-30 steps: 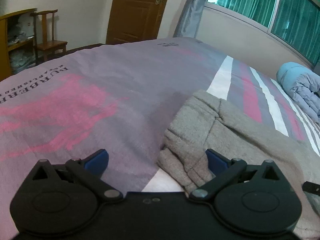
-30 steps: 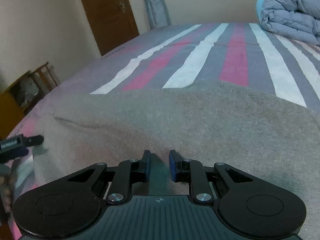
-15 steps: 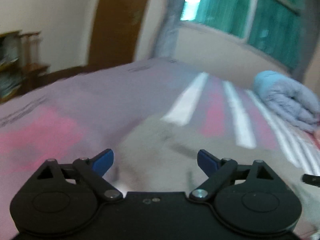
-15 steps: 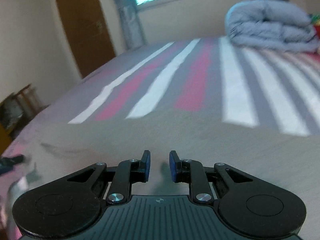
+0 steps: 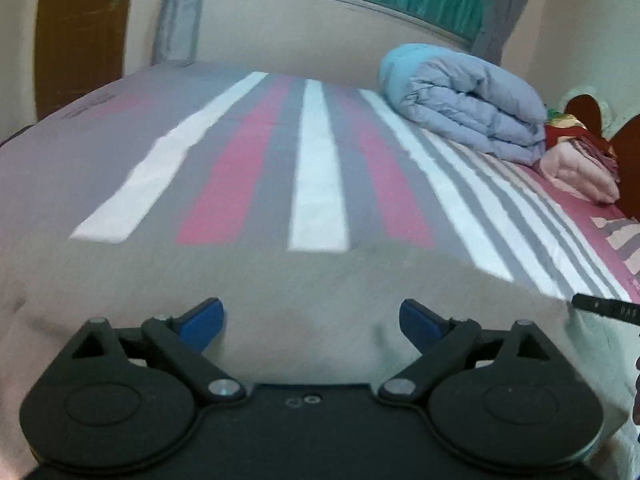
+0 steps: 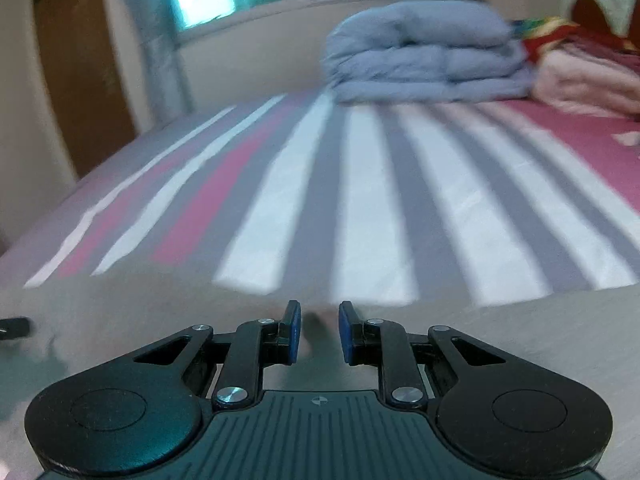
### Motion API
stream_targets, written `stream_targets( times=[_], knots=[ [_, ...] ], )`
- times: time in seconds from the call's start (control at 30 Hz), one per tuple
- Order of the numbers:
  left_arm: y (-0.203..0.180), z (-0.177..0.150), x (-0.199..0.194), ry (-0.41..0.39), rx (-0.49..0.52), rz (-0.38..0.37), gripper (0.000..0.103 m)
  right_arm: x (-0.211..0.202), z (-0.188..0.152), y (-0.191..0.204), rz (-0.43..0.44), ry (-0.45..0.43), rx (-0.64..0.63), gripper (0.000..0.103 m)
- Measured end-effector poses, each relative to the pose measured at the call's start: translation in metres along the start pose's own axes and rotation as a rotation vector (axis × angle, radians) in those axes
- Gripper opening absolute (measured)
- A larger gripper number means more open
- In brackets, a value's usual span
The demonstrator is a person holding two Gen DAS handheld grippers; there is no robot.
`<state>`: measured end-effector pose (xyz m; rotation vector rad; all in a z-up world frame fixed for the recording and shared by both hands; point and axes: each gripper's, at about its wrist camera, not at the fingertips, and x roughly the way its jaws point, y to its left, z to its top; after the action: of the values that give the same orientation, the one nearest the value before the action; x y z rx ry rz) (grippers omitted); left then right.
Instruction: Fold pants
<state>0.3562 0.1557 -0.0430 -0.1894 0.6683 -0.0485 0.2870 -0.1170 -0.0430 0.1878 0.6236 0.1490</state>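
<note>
left gripper (image 5: pixel 310 322) spreading, nothing pinched, over pants (image 5: pixel 280 280) | right gripper (image 6: pixel 319 334) narrowed, no cloth visibly clamped | both near pants' far edge to smooth it

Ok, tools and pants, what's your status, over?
Left tool jaws opening, nothing pinched. Right tool narrow over the cloth, grip unclear. Grey pants spread on striped bed. Folded duvet far back, nothing blocking.

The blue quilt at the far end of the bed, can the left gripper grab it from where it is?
Probably not yet. The left gripper sits over the grey pants, jaws opening with nothing pinched, and the quilt lies far across the striped bed. Nothing blocks the path; it's just too far.
</note>
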Motion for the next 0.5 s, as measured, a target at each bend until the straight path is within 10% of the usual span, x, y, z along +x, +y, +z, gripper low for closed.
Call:
stream_targets(
  times=[0.3, 0.4, 0.5],
  knots=[
    [-0.024, -0.008, 0.051, 0.113, 0.102, 0.056, 0.095, -0.012, 0.019, -0.076, -0.033, 0.002, 0.093, 0.021],
    [-0.023, -0.009, 0.048, 0.116, 0.109, 0.064, 0.095, -0.024, 0.019, -0.093, -0.073, -0.008, 0.056, 0.045],
    [-0.028, -0.011, 0.037, 0.114, 0.119, 0.076, 0.095, -0.022, 0.014, -0.115, -0.078, 0.056, 0.071, 0.048]
  ],
)
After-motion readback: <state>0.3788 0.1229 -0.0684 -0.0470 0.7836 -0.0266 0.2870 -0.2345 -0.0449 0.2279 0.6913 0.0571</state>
